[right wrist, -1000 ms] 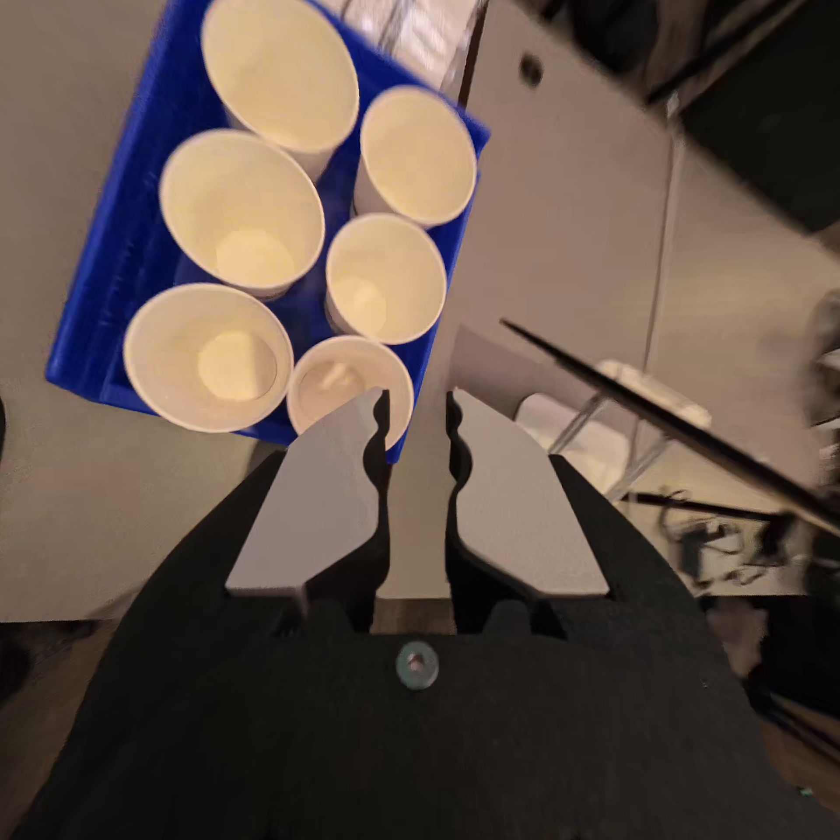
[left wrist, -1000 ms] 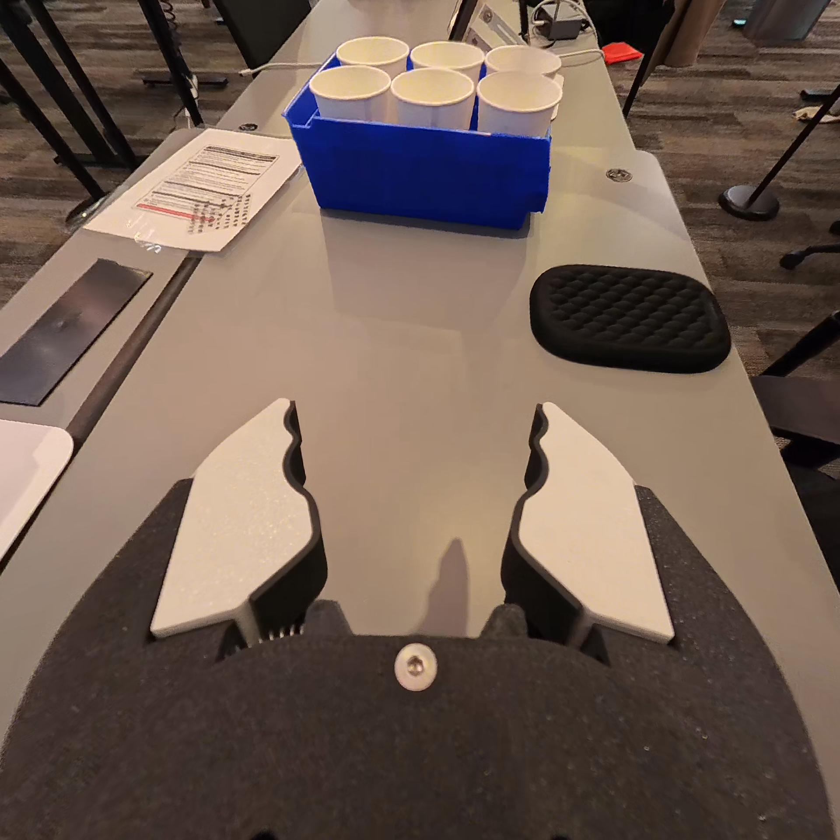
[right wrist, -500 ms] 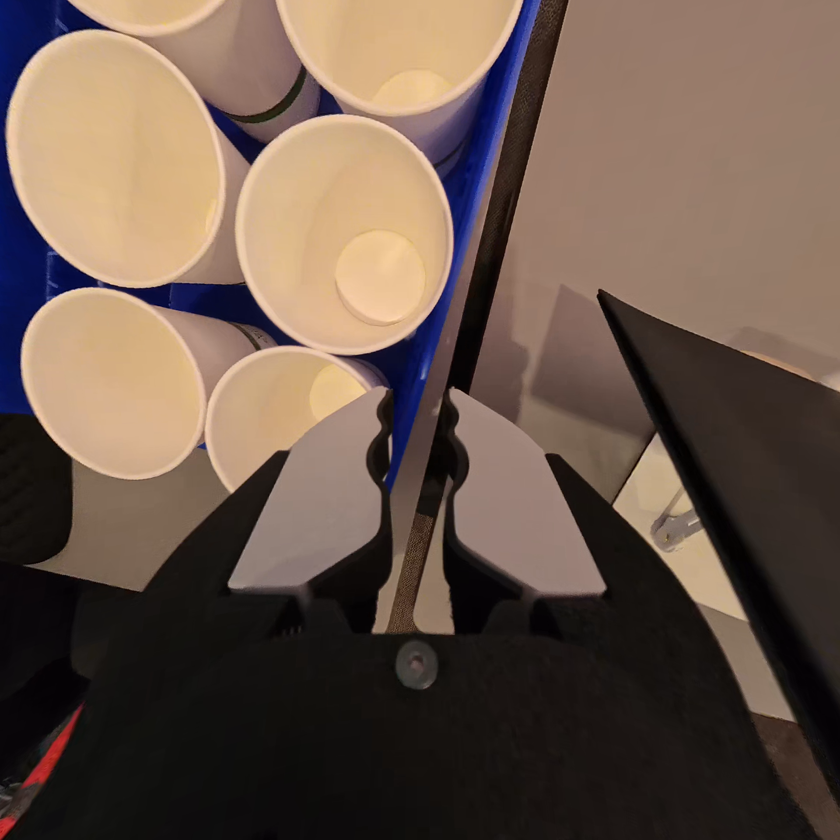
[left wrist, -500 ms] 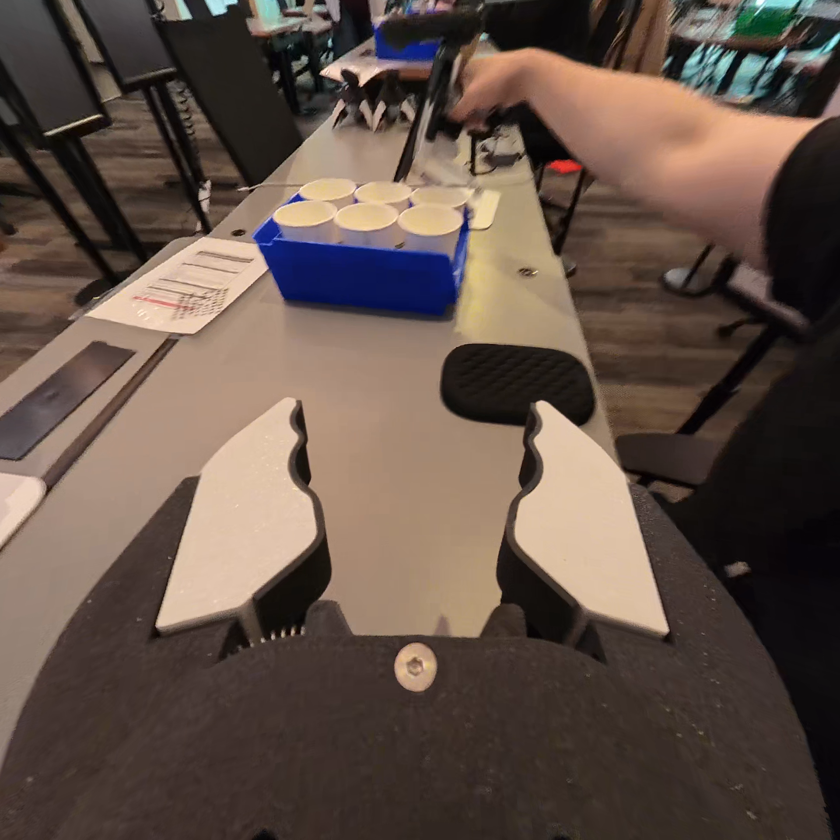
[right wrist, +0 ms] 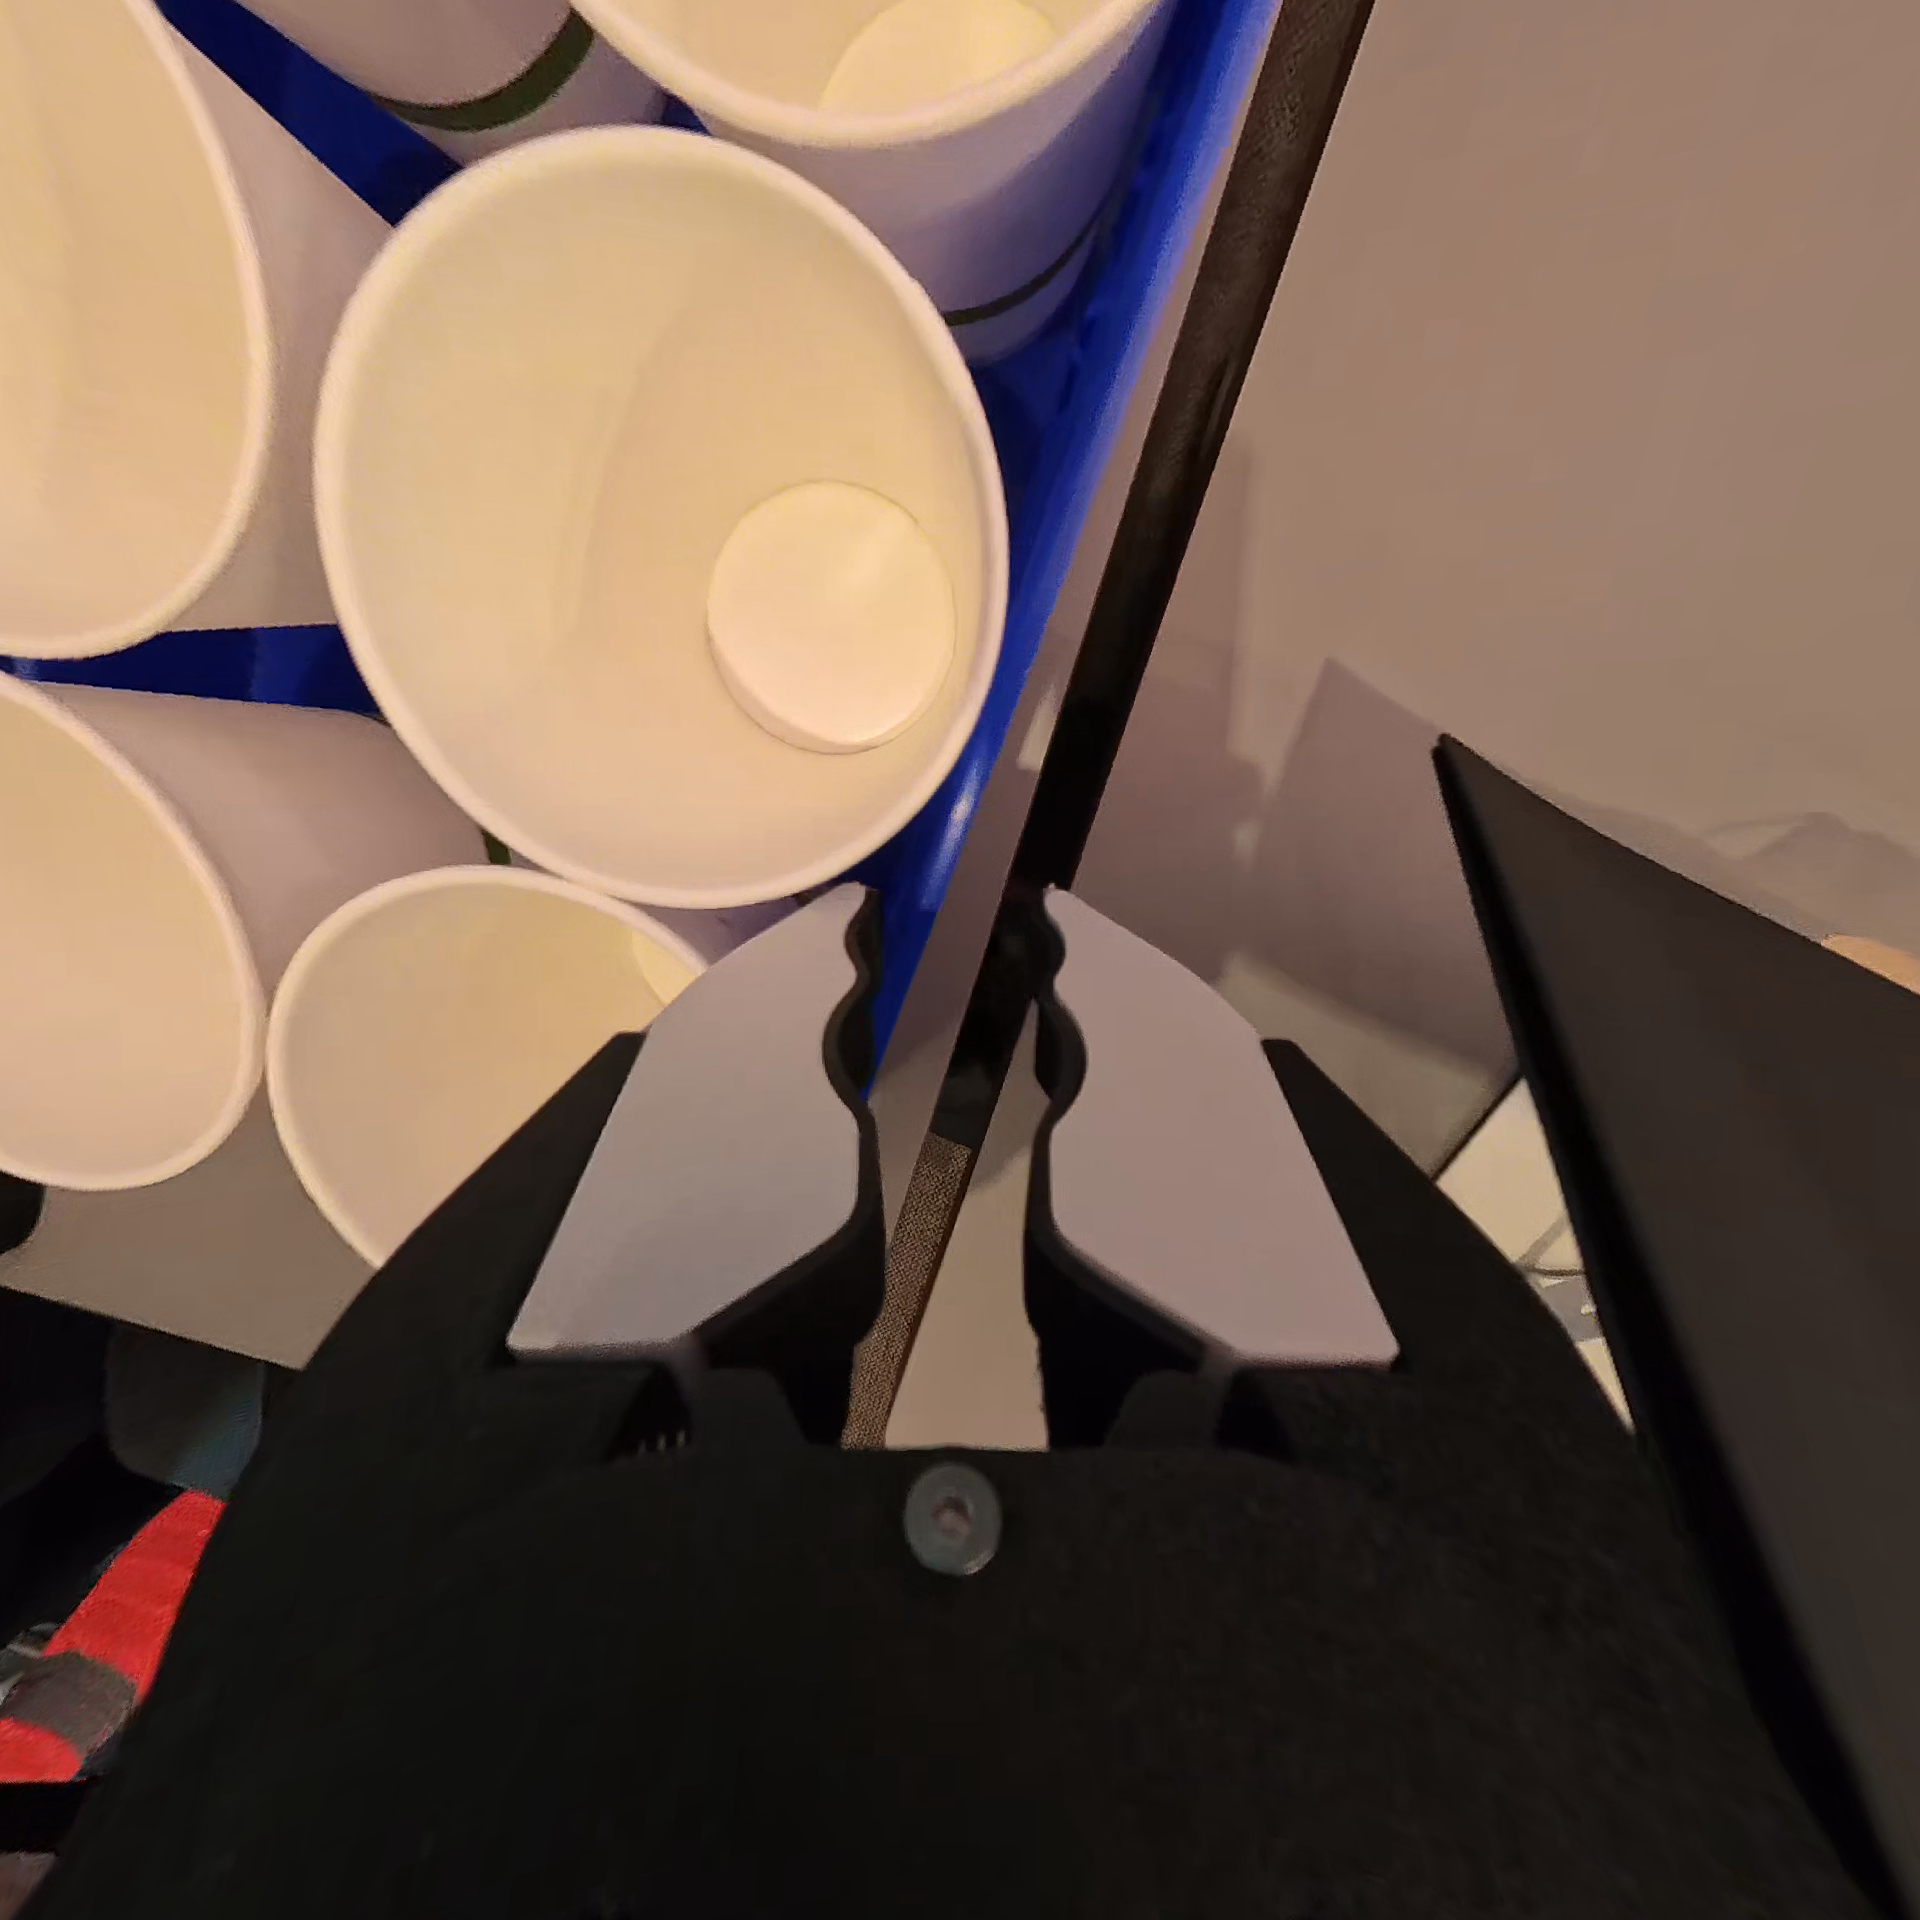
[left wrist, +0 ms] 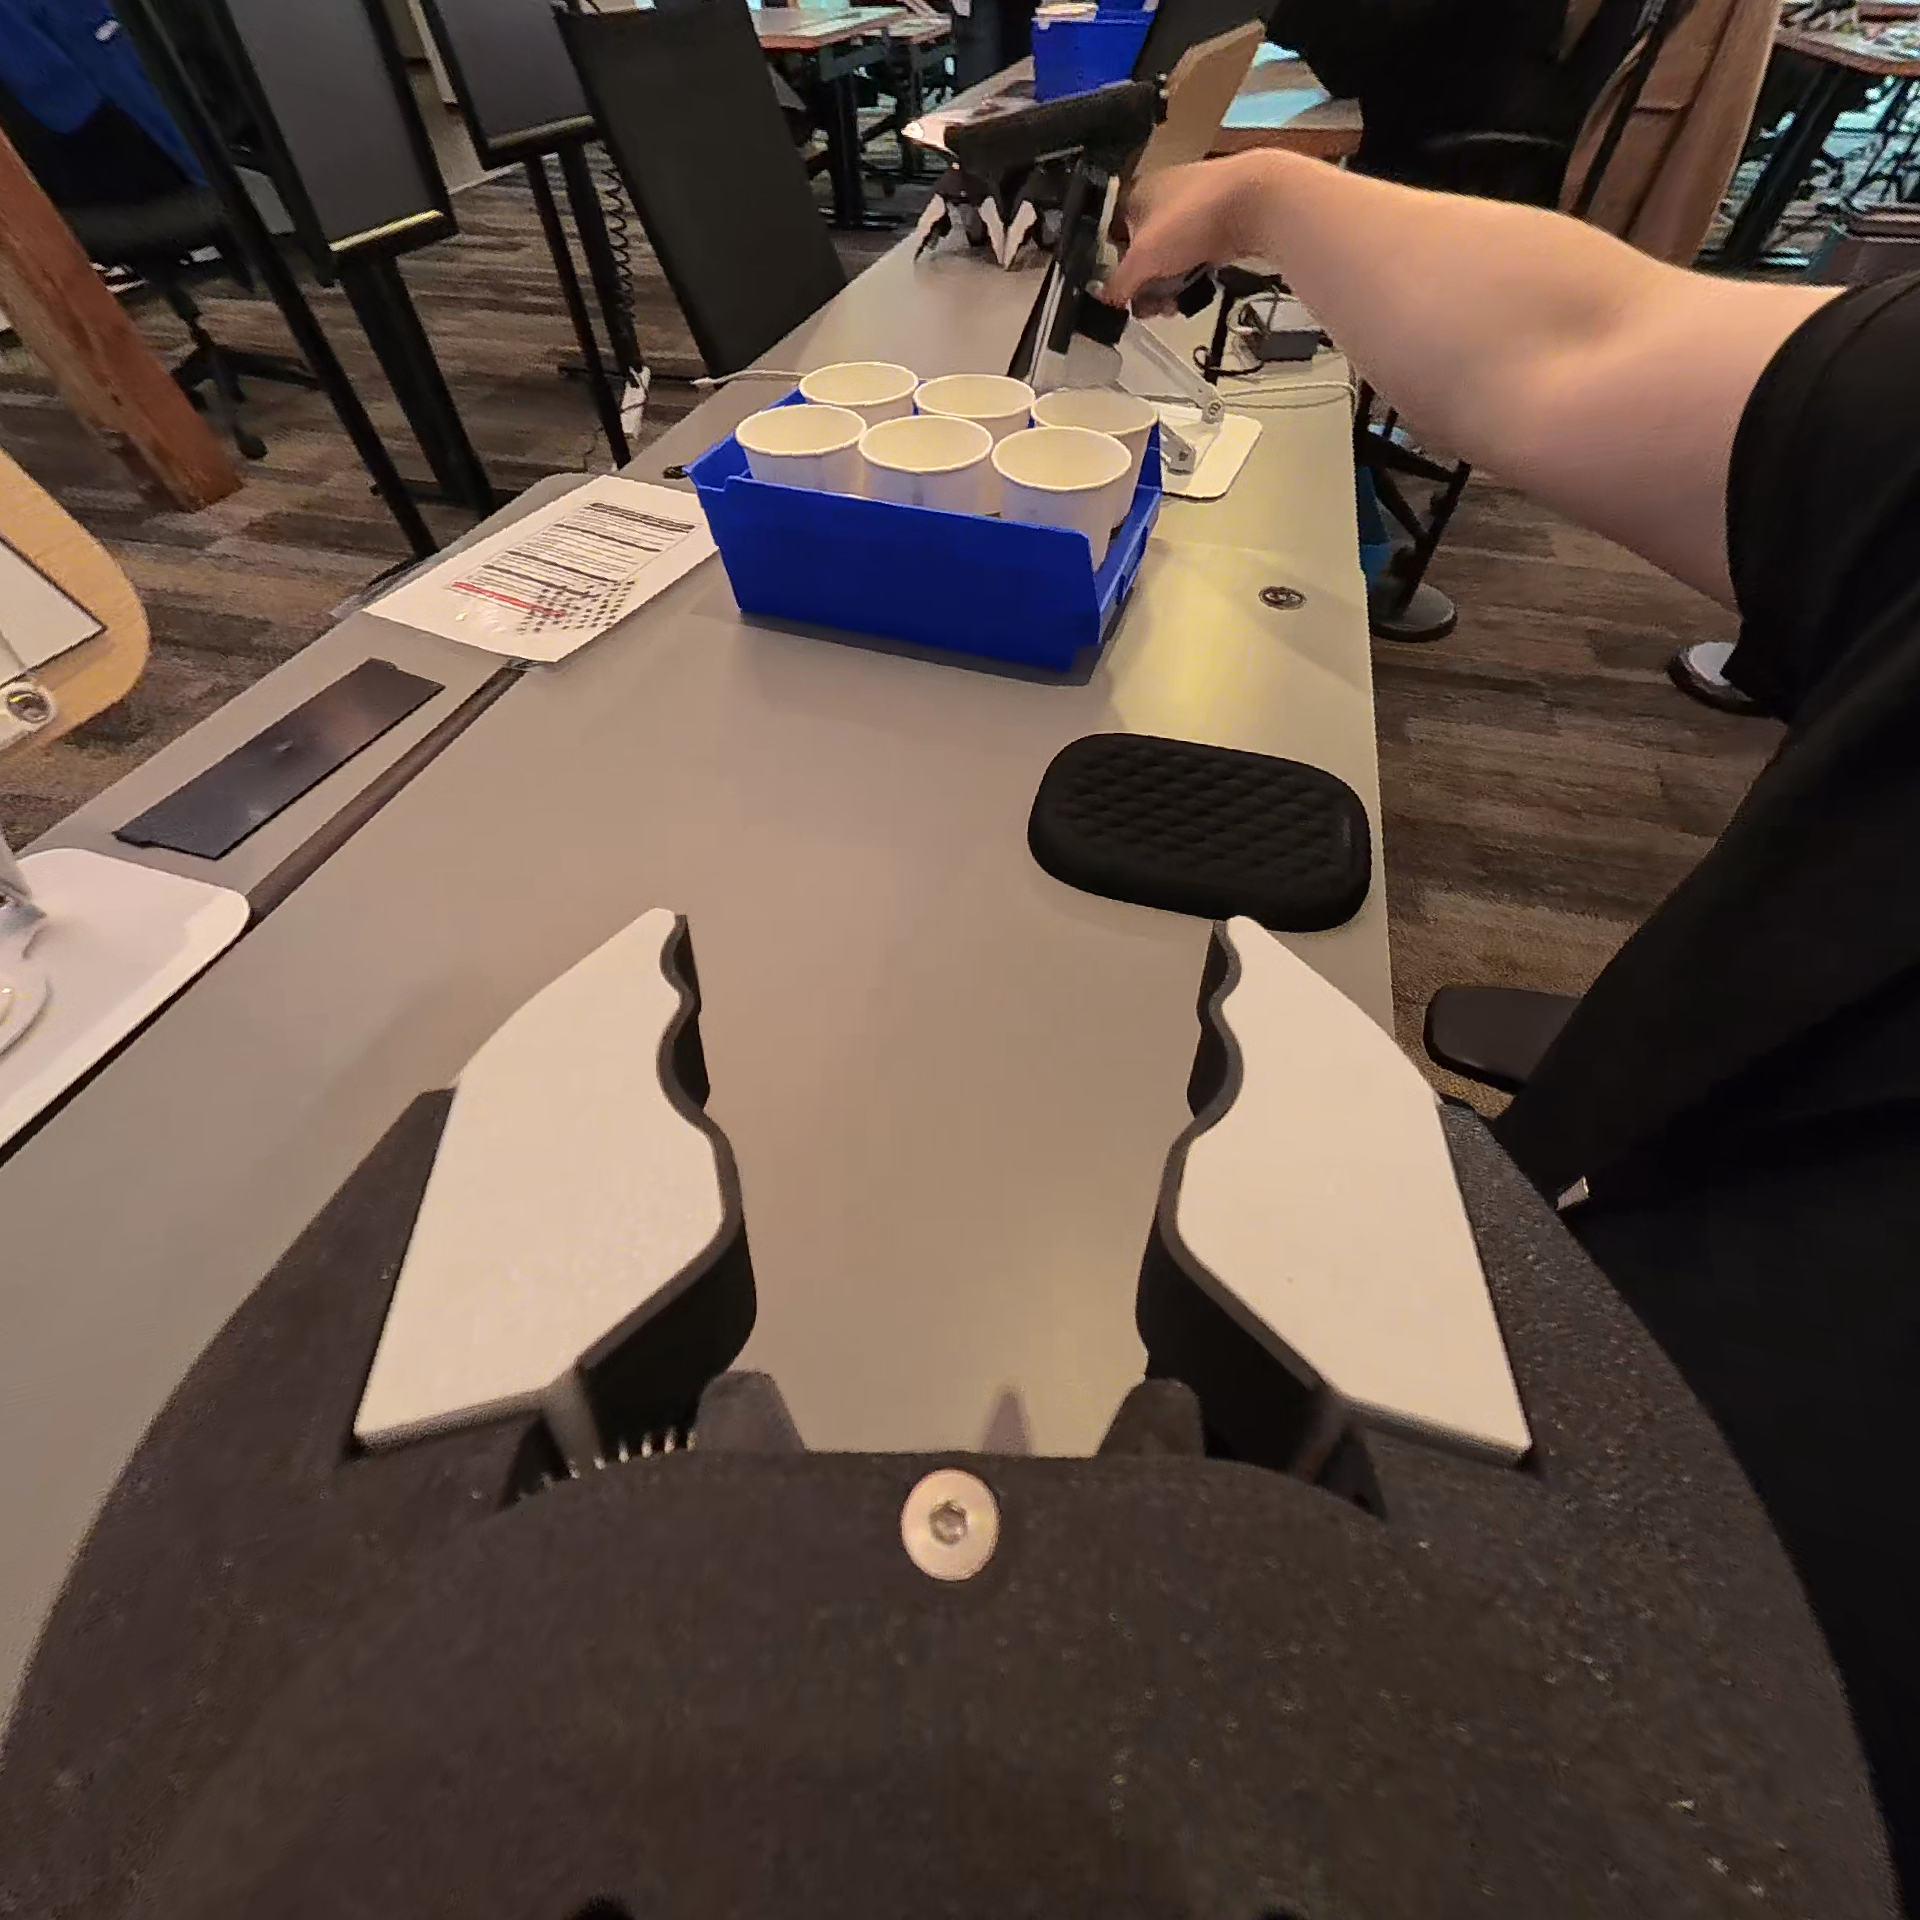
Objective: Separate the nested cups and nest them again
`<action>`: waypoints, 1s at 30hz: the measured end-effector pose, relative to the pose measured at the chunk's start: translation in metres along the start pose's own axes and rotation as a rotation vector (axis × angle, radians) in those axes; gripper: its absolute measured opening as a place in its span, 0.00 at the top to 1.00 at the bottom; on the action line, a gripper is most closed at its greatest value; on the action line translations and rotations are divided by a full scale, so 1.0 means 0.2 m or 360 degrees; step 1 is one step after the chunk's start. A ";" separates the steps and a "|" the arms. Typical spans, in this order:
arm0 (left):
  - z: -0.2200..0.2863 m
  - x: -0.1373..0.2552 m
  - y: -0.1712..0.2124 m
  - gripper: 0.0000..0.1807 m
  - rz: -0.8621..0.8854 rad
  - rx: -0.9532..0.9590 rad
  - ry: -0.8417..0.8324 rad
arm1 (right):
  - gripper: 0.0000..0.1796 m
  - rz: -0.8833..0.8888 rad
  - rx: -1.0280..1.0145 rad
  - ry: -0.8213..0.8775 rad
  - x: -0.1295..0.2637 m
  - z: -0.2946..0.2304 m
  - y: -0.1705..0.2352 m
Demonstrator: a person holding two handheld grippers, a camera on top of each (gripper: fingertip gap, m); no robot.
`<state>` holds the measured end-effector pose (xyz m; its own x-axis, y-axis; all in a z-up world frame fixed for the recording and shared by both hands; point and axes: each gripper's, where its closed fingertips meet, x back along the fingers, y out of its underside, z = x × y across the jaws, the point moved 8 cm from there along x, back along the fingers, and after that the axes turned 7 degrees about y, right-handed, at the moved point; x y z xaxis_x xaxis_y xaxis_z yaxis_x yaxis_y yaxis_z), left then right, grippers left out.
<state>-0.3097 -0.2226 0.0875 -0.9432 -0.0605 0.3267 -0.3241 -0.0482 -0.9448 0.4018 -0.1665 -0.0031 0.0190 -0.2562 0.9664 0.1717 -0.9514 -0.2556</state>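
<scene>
Several white paper cups (left wrist: 925, 457) stand upright in a blue bin (left wrist: 914, 577) at the far middle of the grey table (left wrist: 831, 831). My left gripper (left wrist: 945, 935) is open and empty, low over the table's near part, well short of the bin. In the right wrist view, my right gripper (right wrist: 951, 914) looks down beside the bin's wall (right wrist: 1060, 468), close above the cups (right wrist: 644, 499). Its jaws stand a narrow gap apart and hold nothing. A thin black edge (right wrist: 1195, 364) shows through the gap; I cannot tell if it lies between the fingers.
A person's arm (left wrist: 1455, 343) reaches over the table's right side to behind the bin. A black padded rest (left wrist: 1195, 831) lies right of centre. A printed sheet (left wrist: 561, 566) lies left of the bin. A dark panel (right wrist: 1662, 1143) stands right of my right gripper.
My right gripper has come down closer to the cups by the bin's wall, and the thin black edge now shows in its gap. The left view has drawn back and tilted up.
</scene>
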 end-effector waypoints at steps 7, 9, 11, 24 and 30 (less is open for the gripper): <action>0.04 0.09 0.02 0.50 0.0032 0.0040 -0.0105 | 0.87 0.0041 0.0027 -0.0013 -0.02 -0.01 0.01; 0.04 0.11 0.03 0.50 0.0041 0.0058 -0.0123 | 0.88 -0.0014 0.0025 -0.0017 -0.04 -0.02 0.02; 0.05 0.12 0.04 0.50 0.0053 0.0068 -0.0134 | 0.89 -0.0047 0.0003 -0.0047 -0.06 -0.04 0.02; 0.03 0.16 0.11 0.51 0.0084 0.0122 -0.0189 | 0.97 -0.0061 -0.0222 -0.0051 -0.08 -0.08 -0.02; -0.06 0.29 0.25 0.51 0.0001 0.0204 -0.0601 | 0.97 0.0001 -0.0279 -0.0114 -0.10 -0.19 -0.09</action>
<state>-0.3811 -0.2158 0.0578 -0.8425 -0.4216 0.3353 -0.2893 -0.1709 -0.9419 0.3611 -0.1498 -0.0189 0.0903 -0.2500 0.9640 -0.0023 -0.9680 -0.2508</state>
